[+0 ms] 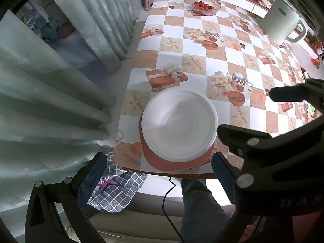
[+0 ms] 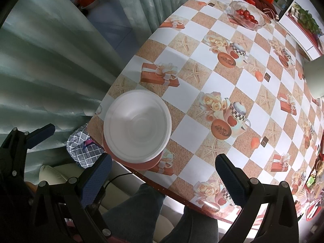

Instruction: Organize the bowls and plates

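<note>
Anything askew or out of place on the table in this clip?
Slightly: the white bowl sits off-centre on the terracotta plate, and that plate lies close to the table's near edge. Nothing spilled or broken.

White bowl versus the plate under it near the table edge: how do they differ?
The white bowl is round and deep; the terracotta plate is squarish with rounded corners and flat. The bowl sits on top, and the plate shows only around its near side. Both are empty as far as can be seen and ungripped.
</note>
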### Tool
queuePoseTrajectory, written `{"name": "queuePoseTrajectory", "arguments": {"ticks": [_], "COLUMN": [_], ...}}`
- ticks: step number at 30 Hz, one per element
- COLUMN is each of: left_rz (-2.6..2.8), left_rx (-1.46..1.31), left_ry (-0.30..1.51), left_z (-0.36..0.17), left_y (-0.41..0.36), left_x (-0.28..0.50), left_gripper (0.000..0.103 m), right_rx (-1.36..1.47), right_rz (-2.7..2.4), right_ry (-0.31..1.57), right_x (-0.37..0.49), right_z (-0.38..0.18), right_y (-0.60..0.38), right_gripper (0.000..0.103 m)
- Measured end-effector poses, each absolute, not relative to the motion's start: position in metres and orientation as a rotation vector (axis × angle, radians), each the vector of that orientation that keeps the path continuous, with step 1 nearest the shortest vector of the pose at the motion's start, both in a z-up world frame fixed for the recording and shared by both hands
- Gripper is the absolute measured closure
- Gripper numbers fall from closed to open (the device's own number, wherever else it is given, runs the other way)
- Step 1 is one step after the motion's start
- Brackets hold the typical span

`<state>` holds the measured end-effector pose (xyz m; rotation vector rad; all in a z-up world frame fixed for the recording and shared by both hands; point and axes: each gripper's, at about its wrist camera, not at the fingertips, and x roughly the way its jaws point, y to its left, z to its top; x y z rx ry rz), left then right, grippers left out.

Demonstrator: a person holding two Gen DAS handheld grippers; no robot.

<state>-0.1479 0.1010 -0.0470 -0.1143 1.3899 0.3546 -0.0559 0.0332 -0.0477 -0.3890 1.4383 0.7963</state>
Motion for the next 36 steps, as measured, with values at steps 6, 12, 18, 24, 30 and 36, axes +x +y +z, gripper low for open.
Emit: {"name": "queuePoseTrajectory", "arguments": {"ticks": [6,12,18,24,30,36], "left_rz": [0.354,0.355,0.357,0.356,0.355,0.358], "left_rx": [-0.114,-0.115,-0.115,-0.115,-0.113,-0.116], "left_ry": [1.391,1.391,1.39,1.391,1.392,1.391], "left_z": [-0.0474,-0.0475,-0.0476,-0.0478,-0.0479,-0.0482], "left_y": [0.1011,0.1005,0.1004,0.1006,0.1009,0.1003], "left_x": [-0.1481,-0.1483,-0.1485,-0.1485,-0.1479,-0.148], "left_gripper": [0.0,0.0,0.0,0.0,0.0,0.0], "right_rx": [-0.383,-0.382,-0.387,-0.395,-0.397,-0.403], "right_rz": [0.789,0.79,0.797,0.806,0.81,0.815], "right_ry": [1.441,1.444,1.448,1.45,1.455,1.452], "right_x": [-0.0563,-0.0565,-0.058,-0.0596,-0.0595,-0.0582], "right_z": [-0.0485,-0.049,-0.051,-0.0518,-0.0523,-0.0523], "right_y": [0.0337,0.034,0.0343,0.0339,0.0341,0.0343], "right_gripper": [0.0,0.0,0.0,0.0,0.0,0.0]}}
